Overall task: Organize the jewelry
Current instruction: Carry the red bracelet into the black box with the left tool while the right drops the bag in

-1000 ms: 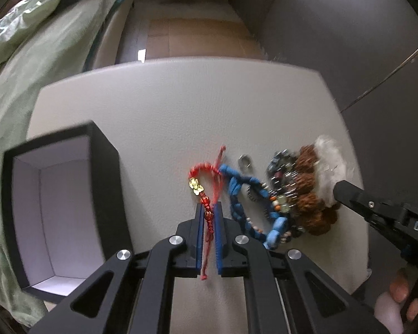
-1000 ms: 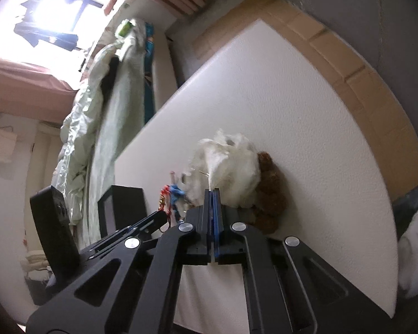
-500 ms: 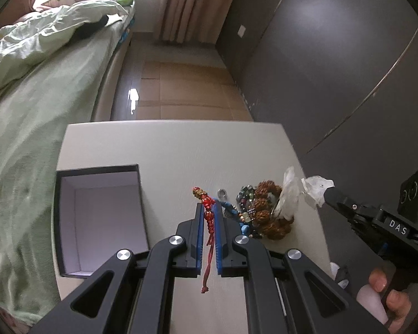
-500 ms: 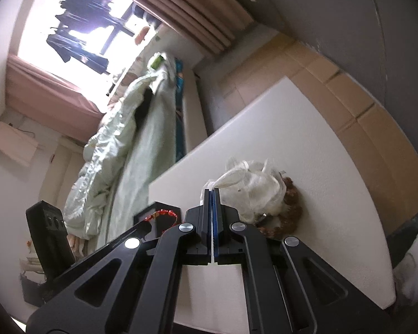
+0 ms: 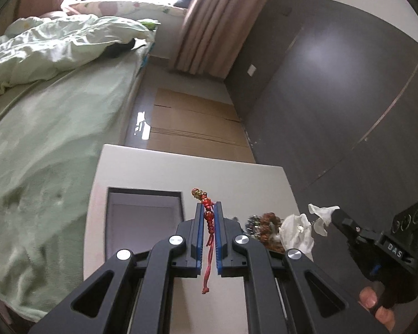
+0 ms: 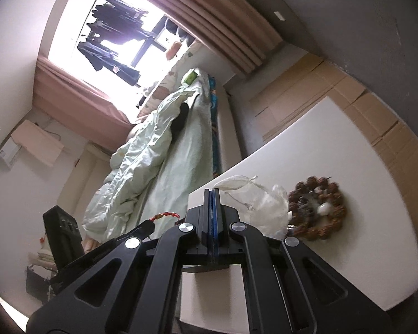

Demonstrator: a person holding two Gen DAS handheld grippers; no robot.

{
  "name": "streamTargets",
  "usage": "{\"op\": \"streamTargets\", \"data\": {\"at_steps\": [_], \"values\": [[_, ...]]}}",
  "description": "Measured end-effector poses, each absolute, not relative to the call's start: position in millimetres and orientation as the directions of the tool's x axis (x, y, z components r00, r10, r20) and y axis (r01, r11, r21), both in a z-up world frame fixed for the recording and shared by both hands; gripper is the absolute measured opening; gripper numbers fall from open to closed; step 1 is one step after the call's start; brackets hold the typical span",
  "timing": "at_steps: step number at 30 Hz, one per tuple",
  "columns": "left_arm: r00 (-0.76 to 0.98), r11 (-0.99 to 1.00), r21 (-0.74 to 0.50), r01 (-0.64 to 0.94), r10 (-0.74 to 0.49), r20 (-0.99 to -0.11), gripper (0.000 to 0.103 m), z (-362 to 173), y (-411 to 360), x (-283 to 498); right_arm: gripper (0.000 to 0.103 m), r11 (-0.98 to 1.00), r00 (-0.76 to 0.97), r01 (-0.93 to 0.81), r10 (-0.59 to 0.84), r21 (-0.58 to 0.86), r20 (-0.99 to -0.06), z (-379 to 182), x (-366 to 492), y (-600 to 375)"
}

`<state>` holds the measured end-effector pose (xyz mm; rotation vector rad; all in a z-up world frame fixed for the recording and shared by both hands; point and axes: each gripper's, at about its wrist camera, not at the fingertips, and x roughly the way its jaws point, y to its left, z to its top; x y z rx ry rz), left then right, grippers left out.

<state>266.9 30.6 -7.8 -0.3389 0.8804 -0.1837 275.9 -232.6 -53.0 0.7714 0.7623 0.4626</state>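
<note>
My left gripper is shut on a red beaded bracelet and holds it in the air above the white table; its red cord hangs down between the fingers. The open black jewelry box lies below, just left of the gripper. My right gripper is shut on a white plastic bag, lifted off the table; it also shows in the left wrist view. A brown bead bracelet lies on the table, with other jewelry beside it.
A bed with a light green duvet runs along the table's left side. Cardboard sheets cover the floor beyond the table. A dark wall stands to the right.
Both grippers have risen well above the table. The left one lifted the red bracelet off the pile; the right one lifted the white bag, uncovering the brown bead bracelet.
</note>
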Motion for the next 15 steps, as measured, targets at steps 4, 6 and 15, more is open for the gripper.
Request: {"op": "streamTargets", "data": {"at_steps": [4, 6, 15], "values": [[0.638, 0.937, -0.348, -0.008, -0.263, -0.724, 0.005, -10.7, 45.7, 266.8, 0.002, 0.613, 0.645, -0.14, 0.652, 0.777, -0.398, -47.7, 273.4, -215.8], [0.631, 0.939, -0.343, -0.01, -0.261, -0.731, 0.005, -17.8, 50.9, 269.4, 0.002, 0.602, 0.646, -0.169, 0.666, 0.78, -0.374, -41.9, 273.4, -206.5], [0.576, 0.95, -0.306, -0.057, -0.22, -0.787, 0.033, -61.5, 66.6, 287.0, 0.002, 0.732, 0.63, -0.09, 0.567, 0.675, -0.531, -57.8, 287.2, -174.4]]}}
